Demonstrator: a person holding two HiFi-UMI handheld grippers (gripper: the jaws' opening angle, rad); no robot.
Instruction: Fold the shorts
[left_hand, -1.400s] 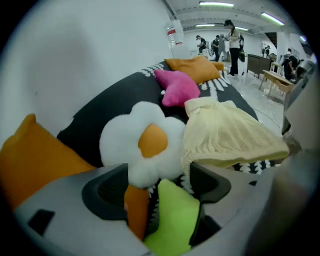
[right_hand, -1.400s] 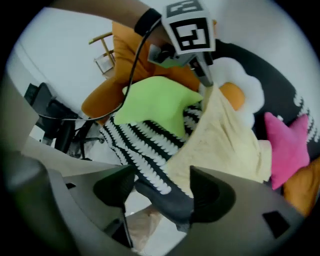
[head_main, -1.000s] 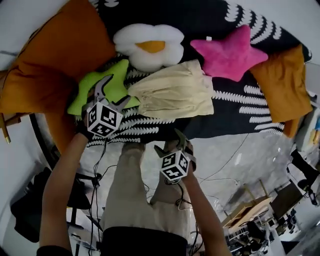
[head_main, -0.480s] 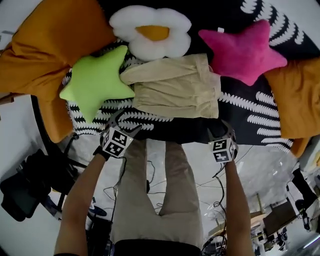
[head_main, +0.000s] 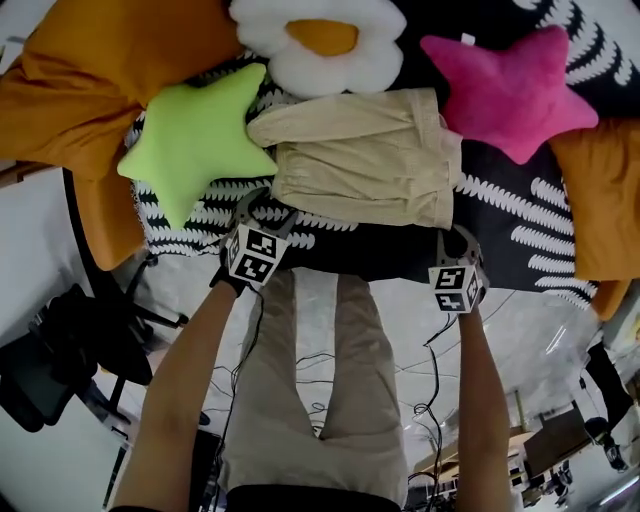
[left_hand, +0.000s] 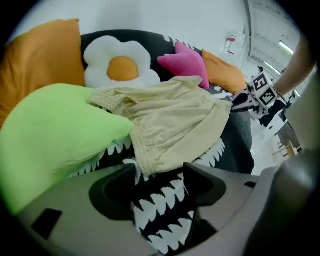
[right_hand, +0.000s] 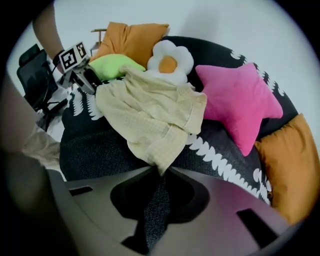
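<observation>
The shorts (head_main: 365, 155) are lying flat on the patterned cover (head_main: 520, 205), between the green star cushion (head_main: 195, 140) and the pink star cushion (head_main: 510, 85). Both grippers (a second ago farther back) are now sitting at the near hem. The right gripper (right_hand: 161, 172), having just been closing, is pinching the right corner. The left gripper (left_hand: 160, 172), also closing, is gaping, with the left corner at its tips.

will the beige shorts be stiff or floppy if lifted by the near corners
Probably floppy: the shorts lie wrinkled and follow the black patterned cover beneath. Likely light, as the cloth looks thin and puckers at the waistband. Held by two corners, the middle would probably sag.
</observation>
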